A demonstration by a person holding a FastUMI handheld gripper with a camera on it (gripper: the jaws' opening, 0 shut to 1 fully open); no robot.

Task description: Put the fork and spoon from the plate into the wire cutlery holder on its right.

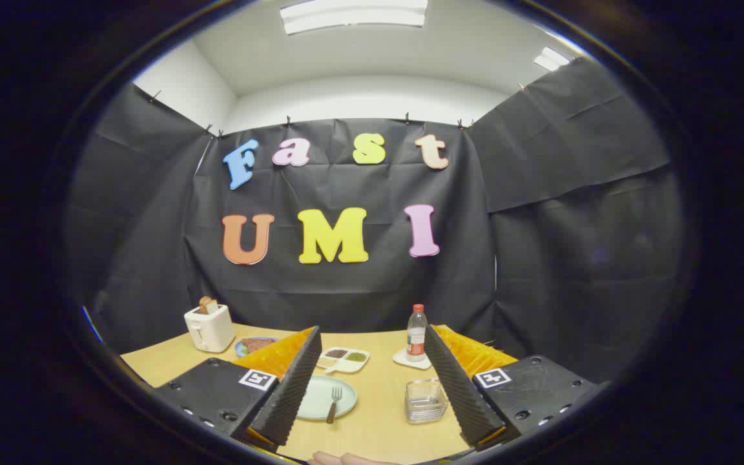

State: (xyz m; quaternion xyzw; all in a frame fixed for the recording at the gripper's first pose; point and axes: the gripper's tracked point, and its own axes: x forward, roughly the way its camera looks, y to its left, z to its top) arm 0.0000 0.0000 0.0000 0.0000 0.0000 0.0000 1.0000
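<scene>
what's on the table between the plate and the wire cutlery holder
Nothing: bare tabletop separates the plate, fork on it, from the wire cutlery holder, between the open gripper's fingers.

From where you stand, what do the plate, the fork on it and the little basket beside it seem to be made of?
The plate looks like glazed ceramic or melamine: pale, smooth, slight sheen. The fork has a shiny metal head and a brown, probably wooden handle. The cutlery holder is thin silvery wire, see-through. The open gripper hovers above them, holding nothing.

Matt wooden table (378, 413); wire-metal cutlery holder (425, 400); glossy plate (320, 395).
</scene>
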